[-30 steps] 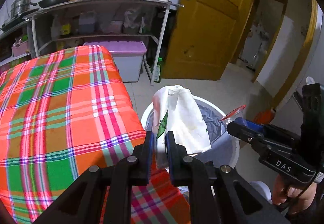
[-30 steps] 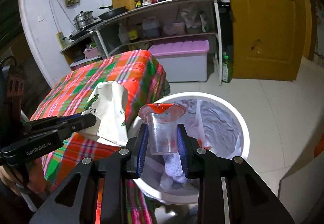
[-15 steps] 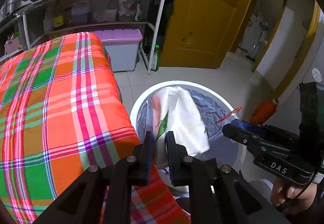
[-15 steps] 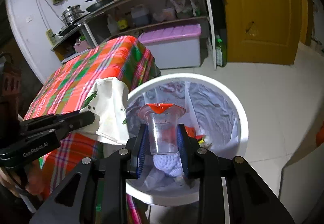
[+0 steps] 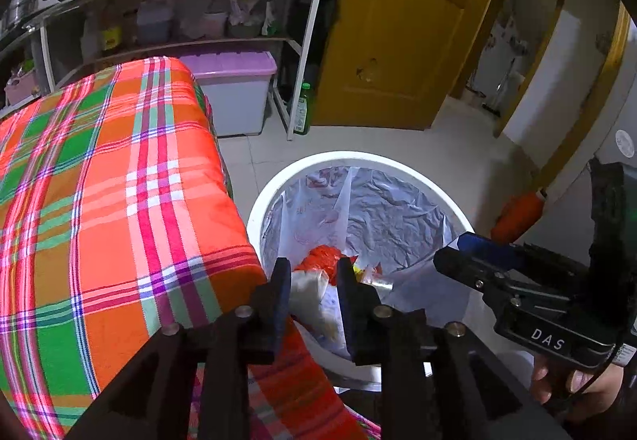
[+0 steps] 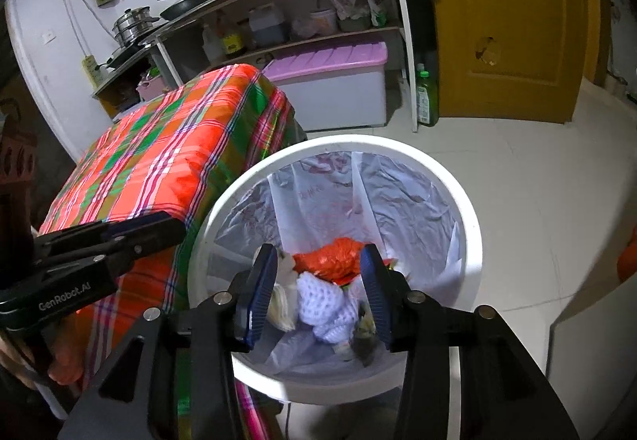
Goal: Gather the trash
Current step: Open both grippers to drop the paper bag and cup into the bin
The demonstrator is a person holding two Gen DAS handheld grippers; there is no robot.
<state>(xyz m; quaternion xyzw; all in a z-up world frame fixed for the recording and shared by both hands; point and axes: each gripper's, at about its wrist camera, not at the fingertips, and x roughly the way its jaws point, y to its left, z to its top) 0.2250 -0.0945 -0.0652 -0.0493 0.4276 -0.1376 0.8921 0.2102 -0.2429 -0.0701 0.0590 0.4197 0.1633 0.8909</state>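
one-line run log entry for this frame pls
left gripper: jaws just opened, empty | right gripper: jaws just opened, empty | both over bin | trash in bin: white bag, red wrapper

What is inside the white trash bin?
The white trash bin holds a plastic liner, an orange-red wrapper, a white knitted item and pale crumpled paper. Anything beneath that pile is covered.

Your bin (image 6: 475,241) is white, its liner (image 6: 402,197) pale grey with faint red print. Inside you have orange-red wrapping (image 6: 334,259) and a white knitted piece (image 6: 322,300). At nine o'clock, your cloth (image 5: 99,201) is orange, green and pink plaid. The door (image 5: 398,42) is mustard yellow.
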